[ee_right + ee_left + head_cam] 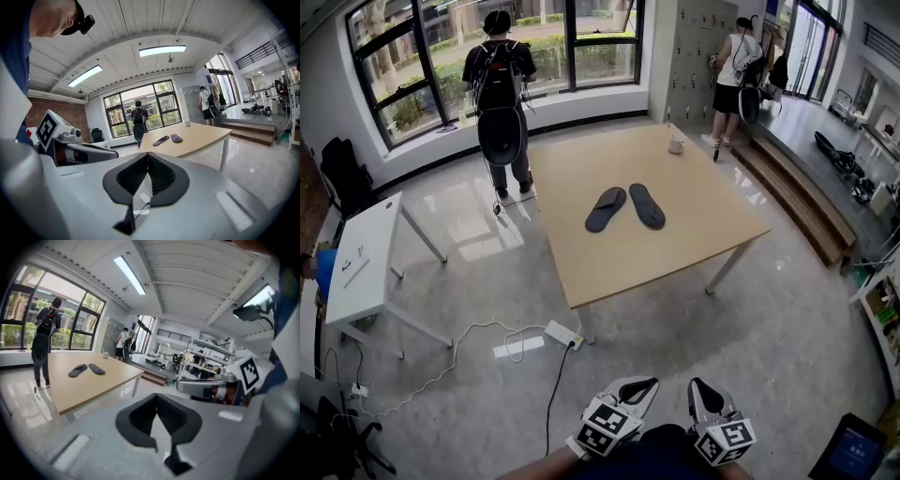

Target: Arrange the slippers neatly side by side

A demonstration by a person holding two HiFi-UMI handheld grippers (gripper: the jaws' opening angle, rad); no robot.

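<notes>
Two dark slippers lie about the middle of the wooden counter (pixel 609 272), well in from all its edges. The slipper on the left (pixel 606 208) and the slipper on the right (pixel 646 204) form a narrow V: their far ends sit just beside each other, and their near ends splay apart toward the counter's near edge. Both lie flat. A white cup (pixel 677 143) stands alone close to the far edge, near the far right corner. The left gripper (pixel 642 382) and the right gripper (pixel 701 384) are held low over the grey floor (pixel 769 328), well short of the counter's near edge, side by side and pointing toward it. The left gripper view shows its dark fingers (pixel 140 418) pressed together with nothing between them, and the right gripper view shows its fingers (pixel 131 178) closed the same way, also empty. On the floor off the near left corner a white power strip (pixel 563 335) lies with its cable trailing. A person with a backpack (pixel 499 94) stands by the windows beyond the far left corner, and a second person (pixel 736 70) stands by the lockers.
</notes>
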